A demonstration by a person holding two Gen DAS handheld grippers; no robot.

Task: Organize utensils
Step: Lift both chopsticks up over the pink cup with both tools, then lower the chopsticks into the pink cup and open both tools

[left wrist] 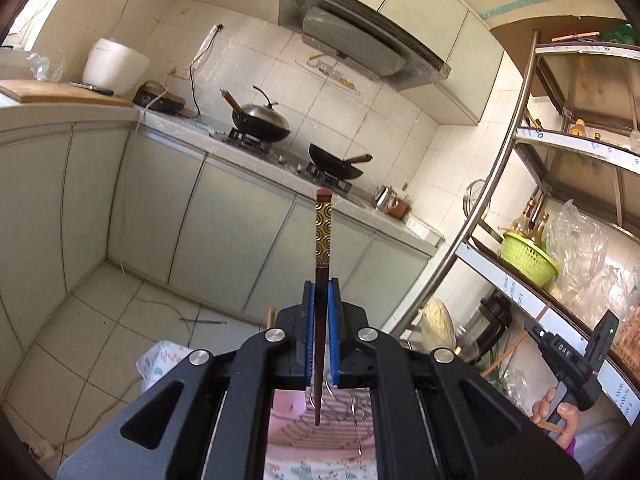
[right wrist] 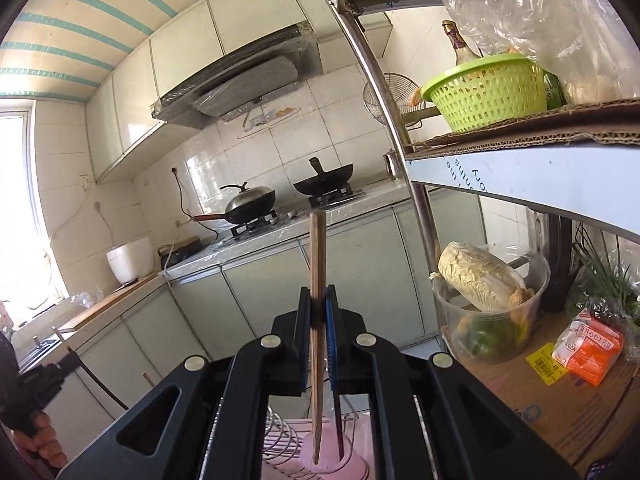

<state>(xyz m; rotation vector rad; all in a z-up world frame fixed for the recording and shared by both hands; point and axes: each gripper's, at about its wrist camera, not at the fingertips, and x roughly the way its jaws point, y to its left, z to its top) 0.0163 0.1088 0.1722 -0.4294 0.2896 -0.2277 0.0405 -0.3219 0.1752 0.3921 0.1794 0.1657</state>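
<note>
The left gripper [left wrist: 319, 300] is clenched on a dark chopstick [left wrist: 322, 264] with a gold-patterned top and red cap, pinched upright between the blue pads [left wrist: 306, 320]; its thin tip hangs just above a pink holder [left wrist: 288, 420] seen below the jaws. The right gripper [right wrist: 319, 308] is clamped on a plain wooden chopstick [right wrist: 318, 264], also upright between its blue pads [right wrist: 330, 320], with its lower end reaching down into or just over the pink utensil cup [right wrist: 320, 456]; whether it touches the bottom cannot be told. A second, darker stick [right wrist: 338, 424] already stands in that cup, just right of the wooden one. A wire dish rack [right wrist: 280, 440] lies beside the cup on its left.

Right of the cup, on the metal shelf unit [right wrist: 520, 176], a clear plastic tub [right wrist: 492, 320] holds a napa cabbage [right wrist: 476, 276] resting tilted on other greens, and an orange packet [right wrist: 588, 348] lies on cardboard near it. On the shelf above the tub a green mesh basket [right wrist: 488, 92] sits with a bottle [right wrist: 460, 44] behind it and a plastic bag [right wrist: 552, 8] against it.

Beyond the cup, on the stove [right wrist: 256, 224], stand a lidded wok [right wrist: 250, 200] and an open wok [right wrist: 324, 180]. A white rice cooker [right wrist: 130, 262] stands farther left on the counter.
</note>
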